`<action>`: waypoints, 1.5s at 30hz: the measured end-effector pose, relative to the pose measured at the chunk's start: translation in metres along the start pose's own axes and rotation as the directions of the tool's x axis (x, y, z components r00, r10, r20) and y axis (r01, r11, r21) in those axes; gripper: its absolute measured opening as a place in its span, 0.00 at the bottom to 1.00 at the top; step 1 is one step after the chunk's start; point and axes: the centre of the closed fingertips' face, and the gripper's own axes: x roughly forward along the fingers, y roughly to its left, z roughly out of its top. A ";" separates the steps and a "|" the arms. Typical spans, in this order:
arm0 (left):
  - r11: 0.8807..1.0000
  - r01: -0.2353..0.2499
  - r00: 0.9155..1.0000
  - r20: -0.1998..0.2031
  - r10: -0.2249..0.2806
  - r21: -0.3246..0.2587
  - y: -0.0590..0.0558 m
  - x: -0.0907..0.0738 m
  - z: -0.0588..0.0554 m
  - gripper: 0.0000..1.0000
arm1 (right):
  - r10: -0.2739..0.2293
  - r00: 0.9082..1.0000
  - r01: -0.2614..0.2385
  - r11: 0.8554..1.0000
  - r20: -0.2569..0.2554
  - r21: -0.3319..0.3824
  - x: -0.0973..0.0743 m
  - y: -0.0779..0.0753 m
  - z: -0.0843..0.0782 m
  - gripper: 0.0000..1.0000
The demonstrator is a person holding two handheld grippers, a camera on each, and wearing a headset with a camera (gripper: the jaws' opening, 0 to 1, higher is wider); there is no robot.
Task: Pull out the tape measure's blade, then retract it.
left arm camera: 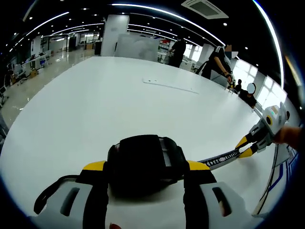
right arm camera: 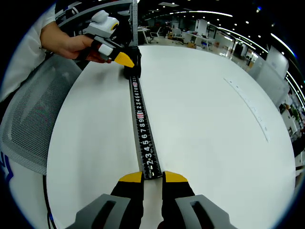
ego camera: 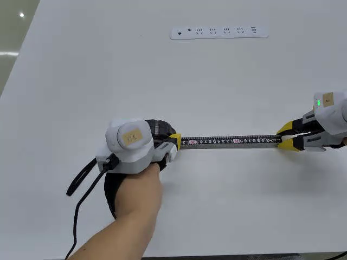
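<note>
A black tape measure case (ego camera: 160, 131) rests on the white table, and my left gripper (ego camera: 172, 142) is shut on it; the case (left arm camera: 145, 162) sits between the yellow-tipped jaws in the left gripper view. Its black blade (ego camera: 230, 141) with white numbers stretches flat along the table to the right. My right gripper (ego camera: 286, 136) is shut on the blade's end. In the right gripper view the blade (right arm camera: 143, 129) runs from my right gripper (right arm camera: 152, 177) up to the case (right arm camera: 131, 70) and my left gripper (right arm camera: 125, 59). My right gripper (left arm camera: 244, 147) also appears at the right of the left gripper view.
A white power strip (ego camera: 219, 32) lies at the far side of the table. A black cable and strap (ego camera: 81, 181) trail from my left gripper toward the near edge. A mesh chair (right arm camera: 35, 124) stands beside the table. People (left arm camera: 219, 59) are at the far end.
</note>
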 end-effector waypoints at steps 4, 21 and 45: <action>1.000 0.004 1.000 -0.001 -0.004 0.004 0.000 0.000 0.000 0.59 | -0.002 1.000 0.002 1.000 -0.003 0.000 0.000 0.000 0.000 0.10; 1.000 0.017 1.000 -0.007 -0.017 -0.013 0.001 0.000 0.000 0.58 | 0.006 1.000 -0.005 1.000 0.021 -0.017 0.008 0.002 0.016 0.09; 0.999 0.025 1.000 -0.011 -0.026 -0.037 0.000 -0.001 -0.001 0.57 | 0.028 0.997 -0.026 0.999 0.071 -0.025 0.025 0.005 0.049 0.09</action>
